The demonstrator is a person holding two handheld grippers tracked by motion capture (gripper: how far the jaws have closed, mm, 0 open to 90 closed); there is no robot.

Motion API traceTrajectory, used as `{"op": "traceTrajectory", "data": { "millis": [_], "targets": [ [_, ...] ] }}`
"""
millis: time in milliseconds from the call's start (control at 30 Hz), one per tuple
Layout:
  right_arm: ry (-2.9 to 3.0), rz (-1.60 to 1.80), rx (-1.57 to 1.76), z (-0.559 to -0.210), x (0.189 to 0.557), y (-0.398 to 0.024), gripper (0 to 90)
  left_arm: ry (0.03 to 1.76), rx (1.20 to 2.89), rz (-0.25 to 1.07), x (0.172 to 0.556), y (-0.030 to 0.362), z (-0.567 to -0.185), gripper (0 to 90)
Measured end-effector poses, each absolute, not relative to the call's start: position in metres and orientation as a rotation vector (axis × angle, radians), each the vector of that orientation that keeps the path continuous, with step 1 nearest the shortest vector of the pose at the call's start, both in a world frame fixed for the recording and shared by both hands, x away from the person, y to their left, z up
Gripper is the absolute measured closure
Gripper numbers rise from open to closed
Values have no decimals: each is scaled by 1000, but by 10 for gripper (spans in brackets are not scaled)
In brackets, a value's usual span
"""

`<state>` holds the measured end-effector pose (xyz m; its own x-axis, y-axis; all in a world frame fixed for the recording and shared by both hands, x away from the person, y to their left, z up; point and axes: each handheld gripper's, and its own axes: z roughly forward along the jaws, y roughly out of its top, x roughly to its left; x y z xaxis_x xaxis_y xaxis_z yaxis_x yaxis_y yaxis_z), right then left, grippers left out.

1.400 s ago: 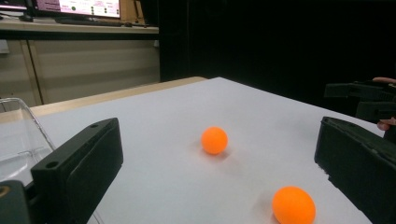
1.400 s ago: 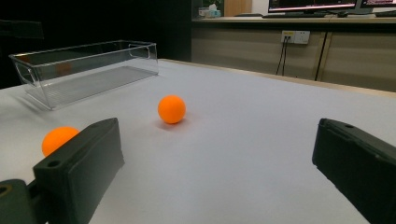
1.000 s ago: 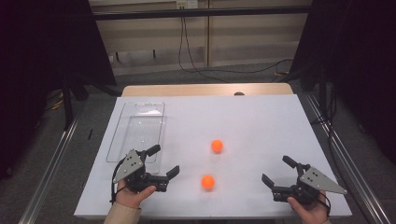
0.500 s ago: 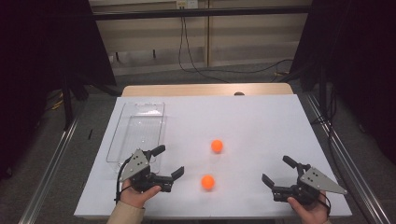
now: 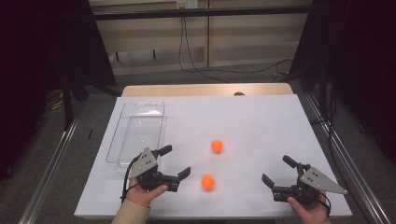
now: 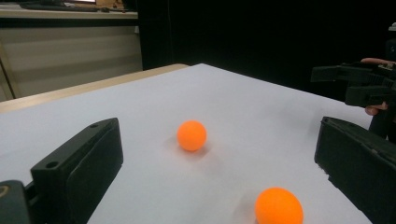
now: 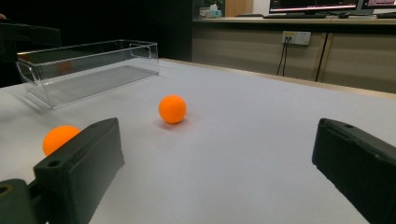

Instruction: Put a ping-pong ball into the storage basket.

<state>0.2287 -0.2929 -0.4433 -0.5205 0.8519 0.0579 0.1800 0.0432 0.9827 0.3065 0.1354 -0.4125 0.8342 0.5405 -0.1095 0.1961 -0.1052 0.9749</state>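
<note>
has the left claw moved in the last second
Yes. The left claw has shifted right, away from the clear plastic tray toward the nearer orange ball.

A white table (image 5: 261,121) with a wooden far edge. On it lie two orange balls, one nearer (image 5: 208,182) and one farther (image 5: 216,146). A clear plastic tray (image 5: 137,133) sits at its left.

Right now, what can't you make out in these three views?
- Right gripper view: the near orange ball is half hidden behind the right claw's own jaw.
- Left gripper view: that ball is cut off by the bottom edge.
- High view: small dark object at the far table edge, too small to identify.
</note>
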Motion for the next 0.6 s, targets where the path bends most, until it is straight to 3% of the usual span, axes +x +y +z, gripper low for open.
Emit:
{"op": "traceTrajectory", "data": {
  "millis": [600],
  "targets": [
    [1756,1516,1039,-443,229,-293,13,568,1733,284,309,124,-415,10]
  ]
}}
